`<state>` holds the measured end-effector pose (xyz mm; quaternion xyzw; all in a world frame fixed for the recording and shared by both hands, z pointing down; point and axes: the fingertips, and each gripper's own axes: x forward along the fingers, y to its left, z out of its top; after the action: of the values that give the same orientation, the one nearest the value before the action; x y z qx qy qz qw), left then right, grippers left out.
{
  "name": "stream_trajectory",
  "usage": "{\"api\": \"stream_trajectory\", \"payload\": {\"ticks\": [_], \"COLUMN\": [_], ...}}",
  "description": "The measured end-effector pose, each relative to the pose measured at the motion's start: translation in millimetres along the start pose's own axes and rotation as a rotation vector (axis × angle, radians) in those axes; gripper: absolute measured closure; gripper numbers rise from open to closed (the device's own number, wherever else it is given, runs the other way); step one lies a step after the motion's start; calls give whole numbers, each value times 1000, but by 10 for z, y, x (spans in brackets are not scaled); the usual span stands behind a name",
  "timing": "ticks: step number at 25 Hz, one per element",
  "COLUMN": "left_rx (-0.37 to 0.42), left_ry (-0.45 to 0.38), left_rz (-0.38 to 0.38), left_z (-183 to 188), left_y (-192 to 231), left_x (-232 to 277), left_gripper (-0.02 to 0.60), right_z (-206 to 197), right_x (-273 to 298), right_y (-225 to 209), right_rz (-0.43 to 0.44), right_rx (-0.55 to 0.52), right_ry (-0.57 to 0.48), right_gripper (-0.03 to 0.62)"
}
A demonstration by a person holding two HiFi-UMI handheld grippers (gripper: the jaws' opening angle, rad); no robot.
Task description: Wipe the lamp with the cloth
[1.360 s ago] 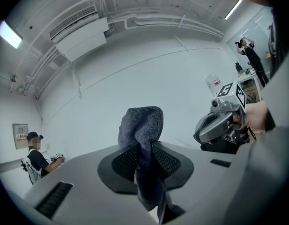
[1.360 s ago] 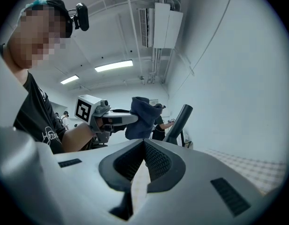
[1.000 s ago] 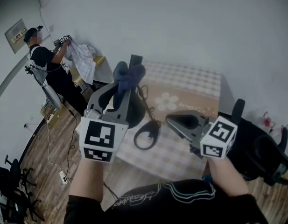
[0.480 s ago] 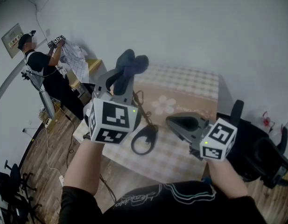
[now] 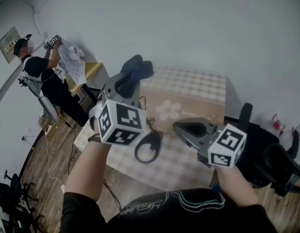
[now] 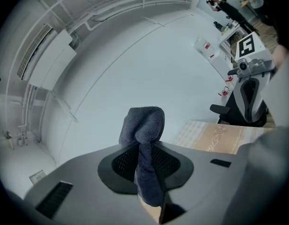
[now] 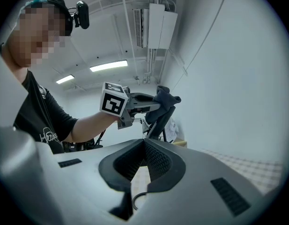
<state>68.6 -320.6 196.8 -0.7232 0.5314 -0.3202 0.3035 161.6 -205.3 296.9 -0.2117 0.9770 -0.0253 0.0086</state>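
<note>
Over counter [image 5: 198, 86], lamp [image 5: 149, 147] mostly hidden: only black ring head and bit of stem show, rest behind left tongs' marker cube. Left tongs [image 5: 132, 76] raised above counter's near-left part, tips tilted up and away, jaws clamped on dark blue cloth [image 5: 139, 67]. Cloth bunches above tips, tail hangs down between jaws. Right tongs [image 5: 178, 125] lower, roughly level, near lamp ring, apart from it; jaws pressed together, nothing between them. Left forearm lifted, right forearm low.
</note>
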Motion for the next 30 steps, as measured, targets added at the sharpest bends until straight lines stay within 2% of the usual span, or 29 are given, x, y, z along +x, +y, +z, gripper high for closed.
{"api": "stream_trajectory", "payload": {"ticks": [21, 30], "left_rx": [33, 15], "left_ry": [93, 134], "left_rz": [-59, -89], "left_z": [-339, -525], "left_y": [-358, -555], "left_x": [122, 88], "left_gripper": [515, 516], "right_z": [-120, -201], "right_x": [-31, -26], "right_y": [2, 91], "right_rz": [3, 17], "right_rx": [25, 36], "right_ry": [-4, 0], "right_gripper": [583, 583]}}
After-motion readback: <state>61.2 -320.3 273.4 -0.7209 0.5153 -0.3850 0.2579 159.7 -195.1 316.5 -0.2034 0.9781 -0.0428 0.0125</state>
